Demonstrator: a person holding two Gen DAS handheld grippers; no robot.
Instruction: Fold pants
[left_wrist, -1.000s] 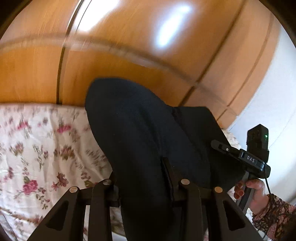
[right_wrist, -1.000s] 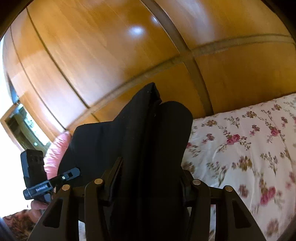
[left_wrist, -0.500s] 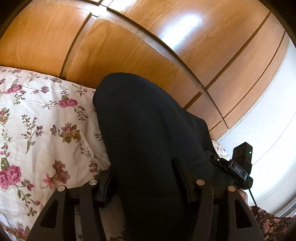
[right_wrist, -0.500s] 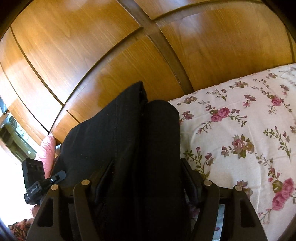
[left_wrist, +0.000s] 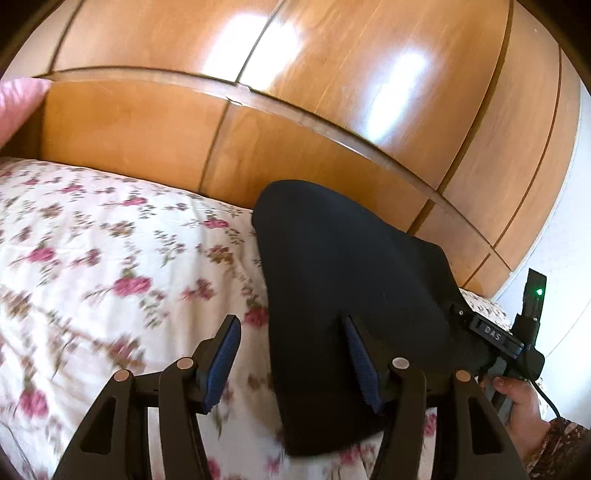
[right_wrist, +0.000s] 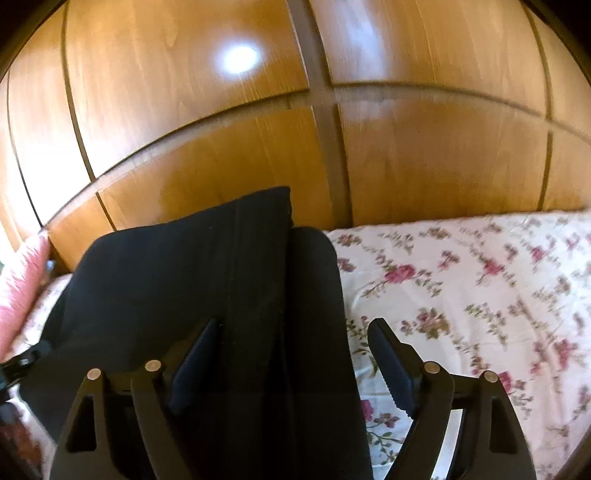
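Observation:
The black pants (left_wrist: 343, 280) lie folded on the floral bedspread (left_wrist: 110, 266), near the wooden footboard. My left gripper (left_wrist: 291, 354) is open; its jaws stand wide apart, the right finger (left_wrist: 360, 362) over the pants' edge, the left finger over the bedspread. My right gripper (right_wrist: 291, 354) is open too, wide apart, straddling the pants (right_wrist: 221, 280); its right finger (right_wrist: 391, 365) is over the bedspread (right_wrist: 480, 280). The right gripper's body (left_wrist: 506, 339) and the hand holding it show at the far side of the pants in the left wrist view.
A glossy wooden footboard and wardrobe panels (left_wrist: 295, 110) rise right behind the bed. A pink pillow (right_wrist: 22, 288) lies at the left edge of the right wrist view and also shows in the left wrist view (left_wrist: 18, 103). A white wall (left_wrist: 569, 258) stands at right.
Both grippers, shut on the pants before, have opened and let go. The pants now rest on the bed. Both cameras have shifted, with motion blur.

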